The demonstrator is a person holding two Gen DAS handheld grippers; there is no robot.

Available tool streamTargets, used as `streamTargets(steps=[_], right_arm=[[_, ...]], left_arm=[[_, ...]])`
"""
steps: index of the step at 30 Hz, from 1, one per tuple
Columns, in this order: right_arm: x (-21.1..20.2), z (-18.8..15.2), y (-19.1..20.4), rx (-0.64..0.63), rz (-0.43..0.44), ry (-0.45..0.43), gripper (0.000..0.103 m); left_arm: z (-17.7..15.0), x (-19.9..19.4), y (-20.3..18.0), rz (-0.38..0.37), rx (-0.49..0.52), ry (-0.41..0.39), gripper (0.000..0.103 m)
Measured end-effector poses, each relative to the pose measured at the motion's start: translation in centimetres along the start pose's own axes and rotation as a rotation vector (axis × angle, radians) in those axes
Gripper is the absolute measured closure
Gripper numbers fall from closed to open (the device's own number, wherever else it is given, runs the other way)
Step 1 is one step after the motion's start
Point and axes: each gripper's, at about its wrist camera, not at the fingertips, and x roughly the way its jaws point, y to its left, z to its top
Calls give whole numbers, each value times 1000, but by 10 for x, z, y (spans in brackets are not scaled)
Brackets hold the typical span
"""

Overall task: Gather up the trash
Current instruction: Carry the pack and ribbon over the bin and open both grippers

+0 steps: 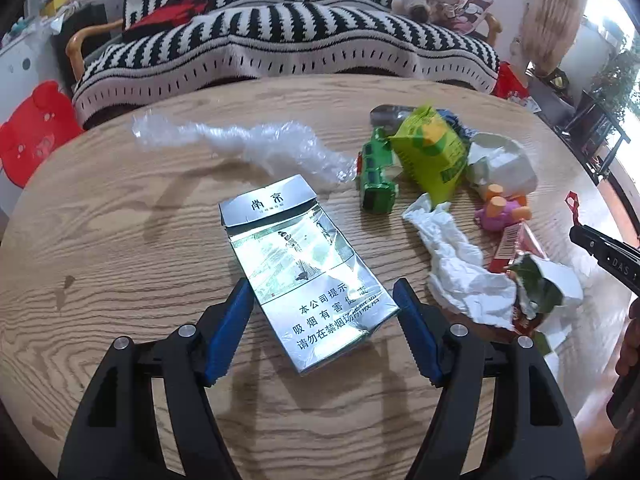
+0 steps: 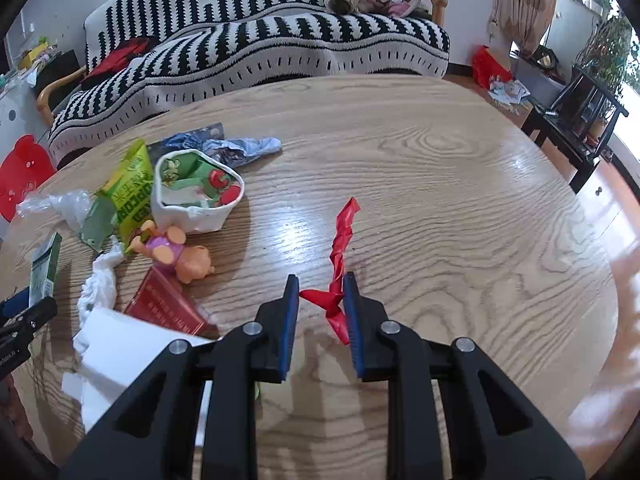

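White paper [image 2: 120,344] partly hidden behind right tool [image 2: 321,312], silver pack [image 2: 46,268] cut by edge

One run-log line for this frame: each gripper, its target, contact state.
left gripper: open, straddling silver cigarette pack | right gripper: open around twisted red plastic strip | wooden table

Both cameras sit low over the wooden table [image 1: 120,208], looking forward along their grippers toward the far edge and the striped sofa [image 2: 280,40]. The left view hangs close over the near-left part, the right view over the middle. Both take in the pink toy [image 1: 500,210] and yellow-green packet [image 2: 132,188].
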Motion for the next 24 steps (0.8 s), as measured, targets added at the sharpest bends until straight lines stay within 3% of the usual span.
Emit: streamTargets(steps=[3, 7, 16, 24], right_arm=[[-23, -10, -9, 6, 11, -26, 80], [-65, -33, -32, 20, 11, -64, 80], [-177, -120, -120, 89, 3, -164, 80], [-189, -209, -185, 187, 40, -118, 80]], left_arm=[[-2, -23, -6, -73, 7, -28, 33], [-15, -71, -51, -113, 130, -108, 33], [-87, -124, -173, -228, 360, -91, 33], [-139, -141, -265, -309, 470, -37, 33]])
